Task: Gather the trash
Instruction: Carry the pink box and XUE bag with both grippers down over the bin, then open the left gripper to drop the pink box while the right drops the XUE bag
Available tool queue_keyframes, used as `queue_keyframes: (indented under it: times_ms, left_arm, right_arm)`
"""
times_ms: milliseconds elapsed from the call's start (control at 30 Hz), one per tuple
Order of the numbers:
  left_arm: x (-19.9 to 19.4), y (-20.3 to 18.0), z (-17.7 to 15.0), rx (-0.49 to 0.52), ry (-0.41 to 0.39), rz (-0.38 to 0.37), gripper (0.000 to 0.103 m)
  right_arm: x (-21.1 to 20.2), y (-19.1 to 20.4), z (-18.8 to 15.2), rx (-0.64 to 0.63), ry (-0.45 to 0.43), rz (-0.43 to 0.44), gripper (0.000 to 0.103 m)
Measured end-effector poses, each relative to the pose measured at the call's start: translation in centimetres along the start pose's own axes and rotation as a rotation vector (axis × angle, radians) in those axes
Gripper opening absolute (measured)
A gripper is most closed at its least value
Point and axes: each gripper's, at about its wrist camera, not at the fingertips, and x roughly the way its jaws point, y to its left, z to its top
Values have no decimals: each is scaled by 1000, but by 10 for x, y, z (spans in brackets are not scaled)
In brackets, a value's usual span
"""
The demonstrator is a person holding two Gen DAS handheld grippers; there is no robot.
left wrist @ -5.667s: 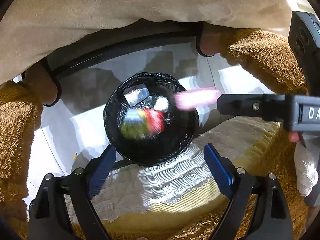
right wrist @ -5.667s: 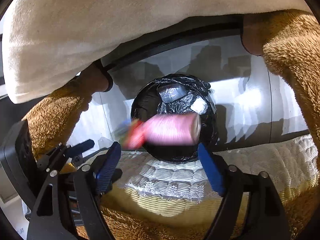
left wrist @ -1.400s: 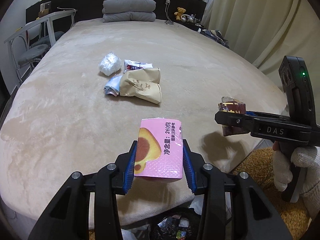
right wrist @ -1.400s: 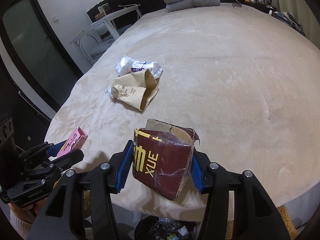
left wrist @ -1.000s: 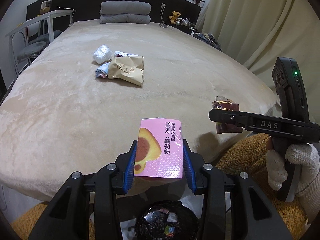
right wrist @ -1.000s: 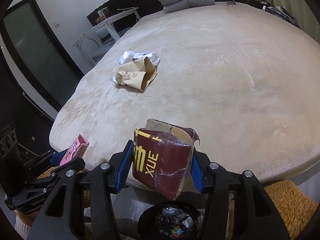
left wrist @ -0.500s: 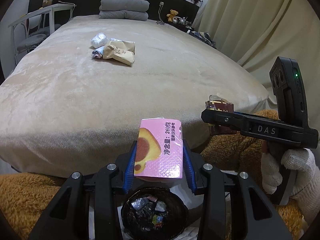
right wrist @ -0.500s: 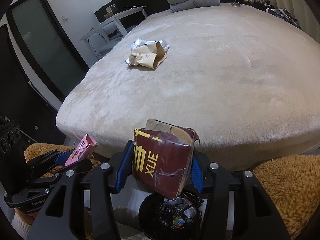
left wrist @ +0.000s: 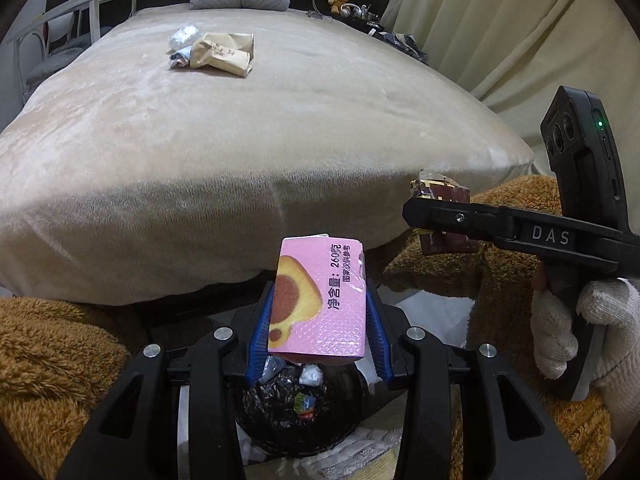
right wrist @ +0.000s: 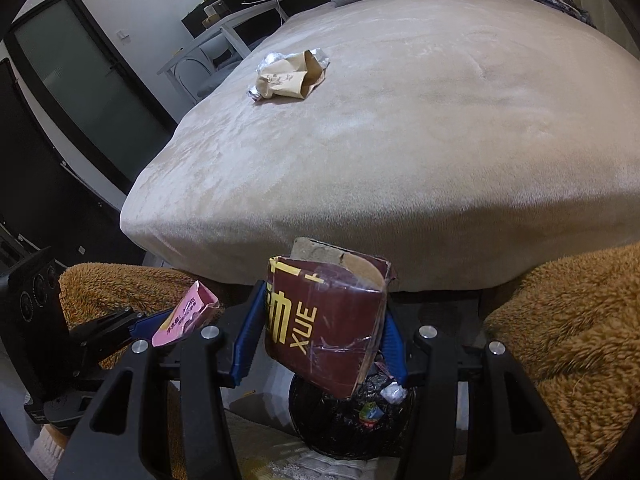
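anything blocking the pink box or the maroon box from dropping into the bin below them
Nothing visible does. The pink box in the left gripper and the maroon box in the right gripper both hang above the open bin, which holds only loose scraps.

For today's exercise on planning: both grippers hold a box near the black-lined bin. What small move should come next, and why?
Probably tip both grippers down over the bin and open. The left gripper holds the pink box, the right gripper the maroon box; the bin lies just below each.
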Motion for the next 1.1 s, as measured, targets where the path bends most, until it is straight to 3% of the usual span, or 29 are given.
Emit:
queue_keyframes:
  times_ms: [367,800,1100]
  left_arm:
    - [35,11,-12,-42,176,-6,41]
    - [91,21,-33,-73,464,-17,41]
    - [117,29,-50,-97,597,-14,41]
  right_arm:
    - [35,-8,-21,16,186,-41,52]
    - [103,-24,-39,117,477,-38,52]
    - [126,-34,-54,152,605,-37,52]
